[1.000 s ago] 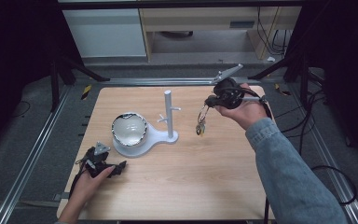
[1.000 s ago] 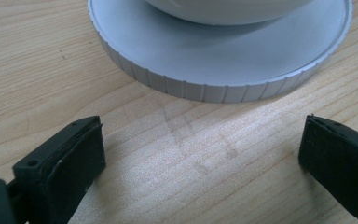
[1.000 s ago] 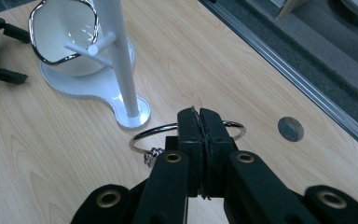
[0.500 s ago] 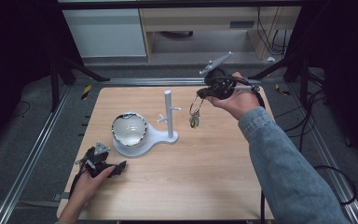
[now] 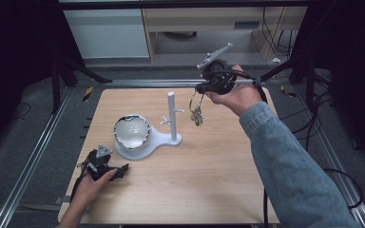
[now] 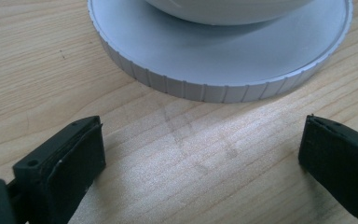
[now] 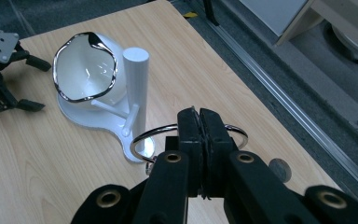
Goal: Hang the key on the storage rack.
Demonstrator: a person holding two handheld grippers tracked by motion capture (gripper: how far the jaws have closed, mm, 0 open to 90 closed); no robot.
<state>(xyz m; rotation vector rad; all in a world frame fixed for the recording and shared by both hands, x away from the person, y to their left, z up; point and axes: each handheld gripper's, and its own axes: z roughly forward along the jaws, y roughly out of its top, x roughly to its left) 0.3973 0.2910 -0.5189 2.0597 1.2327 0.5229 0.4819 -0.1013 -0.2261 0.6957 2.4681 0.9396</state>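
Right tongs [image 7: 200, 122] pinched the stiff, probably slippery key ring [image 7: 235, 132] at twelve o'clock; keys [image 5: 197, 115] dangled loosely. Left tongs [image 6: 200, 149] stood spread.

The wooden table [image 5: 209, 175] is brightly and evenly lit from above, while the floor around it falls into deep darkness. The bowl [image 7: 85, 65] shows bright glare along its chrome rim. In the left gripper view the white stand base [image 6: 223, 60] casts a soft shadow toward the jaws, whose near parts are blurred.
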